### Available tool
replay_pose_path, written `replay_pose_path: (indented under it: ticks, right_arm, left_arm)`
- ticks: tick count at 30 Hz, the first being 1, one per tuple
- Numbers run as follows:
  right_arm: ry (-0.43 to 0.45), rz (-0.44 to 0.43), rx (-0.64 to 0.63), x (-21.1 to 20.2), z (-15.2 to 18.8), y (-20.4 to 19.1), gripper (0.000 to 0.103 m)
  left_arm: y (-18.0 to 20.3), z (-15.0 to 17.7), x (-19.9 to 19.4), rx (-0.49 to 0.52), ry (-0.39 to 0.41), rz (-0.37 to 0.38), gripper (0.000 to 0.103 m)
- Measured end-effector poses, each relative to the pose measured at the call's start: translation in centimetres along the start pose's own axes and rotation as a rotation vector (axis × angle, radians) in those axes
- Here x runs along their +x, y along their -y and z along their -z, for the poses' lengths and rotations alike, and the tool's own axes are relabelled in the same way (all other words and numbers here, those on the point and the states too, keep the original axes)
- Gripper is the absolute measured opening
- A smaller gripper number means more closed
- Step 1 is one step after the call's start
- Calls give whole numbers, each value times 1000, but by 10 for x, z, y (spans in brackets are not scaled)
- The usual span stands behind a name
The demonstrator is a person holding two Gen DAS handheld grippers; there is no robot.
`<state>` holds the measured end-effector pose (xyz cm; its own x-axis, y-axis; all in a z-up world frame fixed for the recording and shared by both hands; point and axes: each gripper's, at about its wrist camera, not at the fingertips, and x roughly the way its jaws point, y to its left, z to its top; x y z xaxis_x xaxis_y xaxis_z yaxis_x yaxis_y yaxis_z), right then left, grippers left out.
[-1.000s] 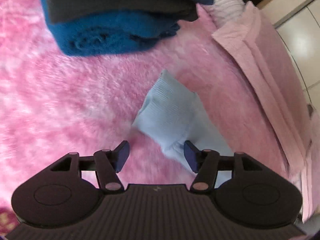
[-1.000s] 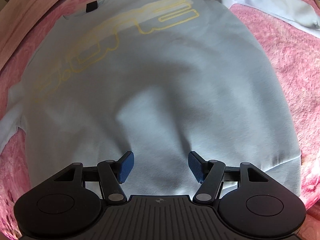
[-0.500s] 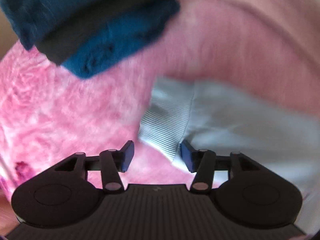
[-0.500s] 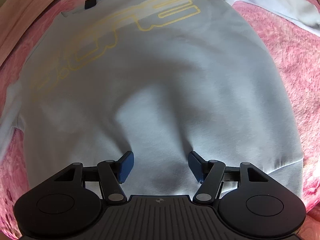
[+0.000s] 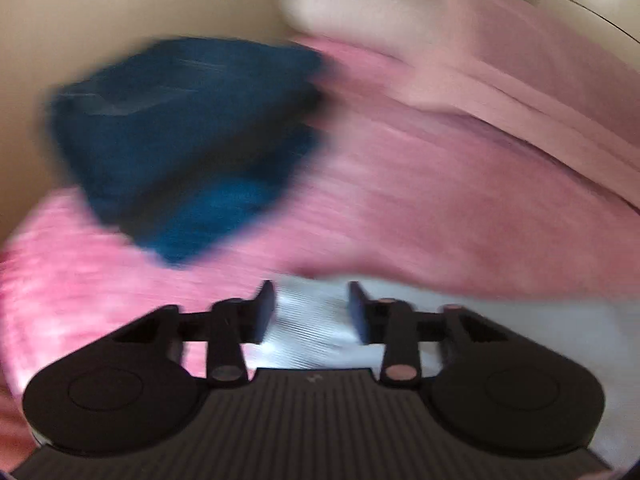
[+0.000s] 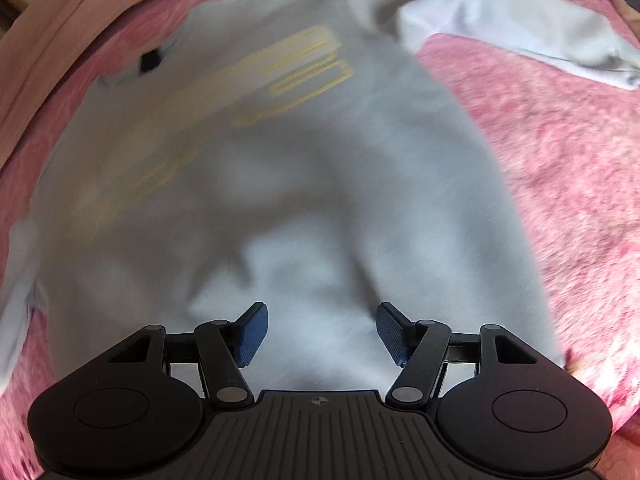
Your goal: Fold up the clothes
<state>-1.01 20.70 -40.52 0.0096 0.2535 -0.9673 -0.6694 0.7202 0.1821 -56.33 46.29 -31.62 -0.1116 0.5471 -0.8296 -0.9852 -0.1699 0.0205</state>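
Observation:
A pale blue sweatshirt (image 6: 280,184) with yellow outlined lettering (image 6: 304,76) lies flat on a fluffy pink blanket (image 6: 560,160). One sleeve (image 6: 520,36) stretches off to the upper right. My right gripper (image 6: 322,332) hovers open over the lower body of the sweatshirt, nothing between its fingers. In the blurred left wrist view the ribbed sleeve cuff (image 5: 312,332) fills the gap of my left gripper (image 5: 312,312). Its jaws are closing, and the pads touch the cuff on both sides. The rest of that sleeve (image 5: 520,320) trails to the right.
A folded stack of dark blue and grey clothes (image 5: 180,140) sits on the pink blanket (image 5: 440,200) beyond the left gripper. Folded pale pink bedding (image 5: 520,72) lies at the upper right, with a beige wall behind. More pale pink bedding (image 6: 80,4) borders the sweatshirt's upper left.
My left gripper narrowed around the sleeve cuff, rolled and rose, so the blue stack slid left and lower in view. The right gripper drifted slightly, still open over the sweatshirt.

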Motion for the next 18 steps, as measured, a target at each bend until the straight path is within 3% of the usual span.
replay_pose_path:
  ticks: [4,6,9,13,14,15,18]
  right_arm:
    - [9,18,49,0,-6,17,64]
    - [16,19,68,-1,-7,25,64]
    - [33,26,83,-7,-7,36,64]
    - [54,63,150,-14,-2,58,64]
    - [59,73,168,-15,0,63,64]
    - [61,81,190,-15,1,68,64]
    - [72,101,240,-17,4,82,64]
  left_arm:
    - [90,-1,30,234,-82,338,25]
    - [141,-6,45,343,-72,450,48]
    - [212,-17,75,481,-87,572,48]
    - [266,-16,107,643,-115,603,42]
    - [276,-13,113,684,-124,606,21]
    - [278,-9,113,716,-106,613,10]
    - [287,6,99,815,19,579,5]
